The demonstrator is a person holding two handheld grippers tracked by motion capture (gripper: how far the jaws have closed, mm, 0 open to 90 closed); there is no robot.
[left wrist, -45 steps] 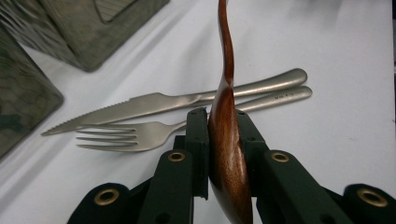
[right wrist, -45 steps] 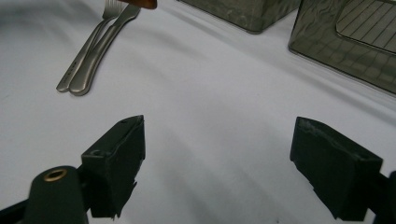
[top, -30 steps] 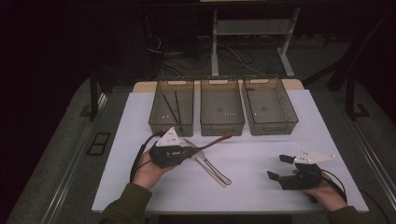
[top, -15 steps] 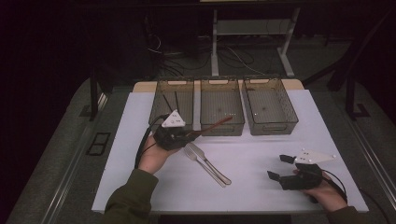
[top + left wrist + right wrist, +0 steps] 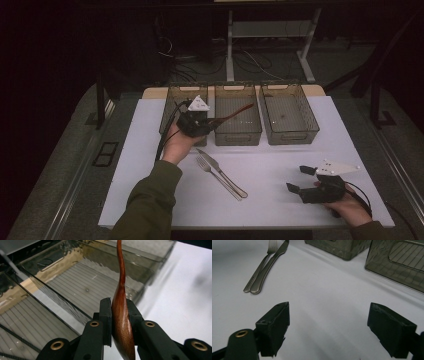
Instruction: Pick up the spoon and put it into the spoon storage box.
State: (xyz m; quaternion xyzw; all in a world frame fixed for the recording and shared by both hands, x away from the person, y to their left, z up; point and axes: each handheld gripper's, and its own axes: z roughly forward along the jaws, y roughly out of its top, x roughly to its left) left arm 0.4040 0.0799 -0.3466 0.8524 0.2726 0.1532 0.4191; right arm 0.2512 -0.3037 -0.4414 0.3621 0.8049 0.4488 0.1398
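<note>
While the left gripper is clamping the wooden spoon by its bowel-end over the left and middle bins, we are judging it light, stiff and smooth, best held at this broad part. Right gripper is resting wide open on the white table; fork and knife are lying between; room is dark.

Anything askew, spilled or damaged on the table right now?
Nothing stands out. The left gripper is clamped on a wooden spoon above the middle bin. The fork and knife lie side by side on the white mat. All three bins sit in a straight row.
</note>
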